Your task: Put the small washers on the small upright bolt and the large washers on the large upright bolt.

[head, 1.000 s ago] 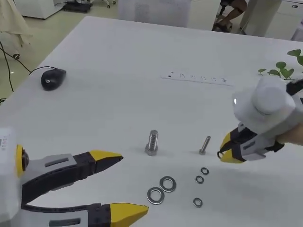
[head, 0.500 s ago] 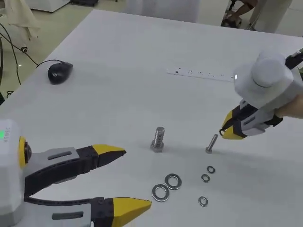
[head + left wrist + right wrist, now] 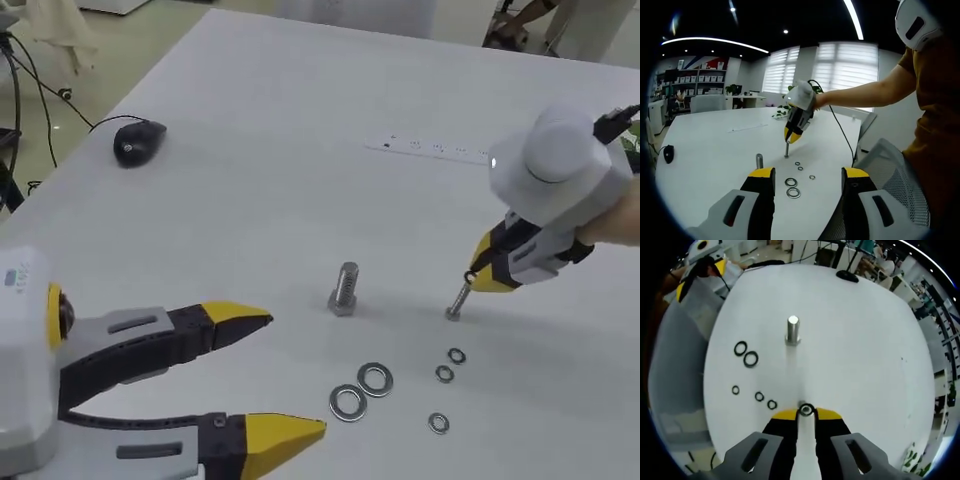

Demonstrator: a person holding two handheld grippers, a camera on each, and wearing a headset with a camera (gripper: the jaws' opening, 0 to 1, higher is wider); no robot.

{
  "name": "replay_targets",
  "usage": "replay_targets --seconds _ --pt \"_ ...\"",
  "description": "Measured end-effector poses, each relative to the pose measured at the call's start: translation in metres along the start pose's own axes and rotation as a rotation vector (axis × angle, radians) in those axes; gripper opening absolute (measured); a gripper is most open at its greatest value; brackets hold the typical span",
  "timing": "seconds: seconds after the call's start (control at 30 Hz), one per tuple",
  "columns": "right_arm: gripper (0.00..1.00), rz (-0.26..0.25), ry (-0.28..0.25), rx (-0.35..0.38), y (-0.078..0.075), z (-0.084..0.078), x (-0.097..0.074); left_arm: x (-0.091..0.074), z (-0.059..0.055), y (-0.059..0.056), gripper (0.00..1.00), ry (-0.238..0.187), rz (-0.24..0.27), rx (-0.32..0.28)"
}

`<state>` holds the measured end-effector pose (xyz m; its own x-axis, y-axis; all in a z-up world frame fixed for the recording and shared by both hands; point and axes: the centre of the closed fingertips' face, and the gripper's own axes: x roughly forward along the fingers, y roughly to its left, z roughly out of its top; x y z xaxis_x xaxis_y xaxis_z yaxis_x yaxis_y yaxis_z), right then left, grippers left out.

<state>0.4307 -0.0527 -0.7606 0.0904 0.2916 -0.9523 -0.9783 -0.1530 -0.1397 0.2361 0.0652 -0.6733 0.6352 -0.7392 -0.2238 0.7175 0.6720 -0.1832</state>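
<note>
While the right gripper (image 3: 478, 281) sits right of centre in the head view, its jaws pinch one small washer (image 3: 806, 410) right at the top of the small bolt (image 3: 456, 302). Can't tell if the washer is over the shaft. The small bolt stands on the table (image 3: 250, 180), leaning a bit. At centre, the large bolt (image 3: 344, 290) stands upright, left of the small bolt and apart from it. Two large washers (image 3: 375, 379) lie flat side by side below centre. Three loose small washers (image 3: 444, 374) lie lower right, just below the small bolt. At lower left the left gripper (image 3: 285, 375) has its jaws spread wide with nothing between them. Mouse (image 3: 138, 142) upper left, power strip (image 3: 430, 149) upper right.
</note>
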Motion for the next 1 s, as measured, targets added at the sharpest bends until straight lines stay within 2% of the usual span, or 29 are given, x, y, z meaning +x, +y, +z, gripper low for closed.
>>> replay_targets --seconds 0.3,0.6,1.0 --pt "0.12 0.014 0.014 -0.009 0.001 -0.004 0.009 -0.001 -0.001 0.001 0.52 -0.001 0.006 -0.006" --pt "0.13 0.027 0.027 -0.024 0.0 -0.009 0.031 -0.002 -0.003 0.002 0.52 0.002 0.011 -0.012" --pt "0.13 0.045 0.036 -0.024 0.005 -0.016 0.052 -0.006 -0.006 0.006 0.52 0.01 0.03 -0.023"
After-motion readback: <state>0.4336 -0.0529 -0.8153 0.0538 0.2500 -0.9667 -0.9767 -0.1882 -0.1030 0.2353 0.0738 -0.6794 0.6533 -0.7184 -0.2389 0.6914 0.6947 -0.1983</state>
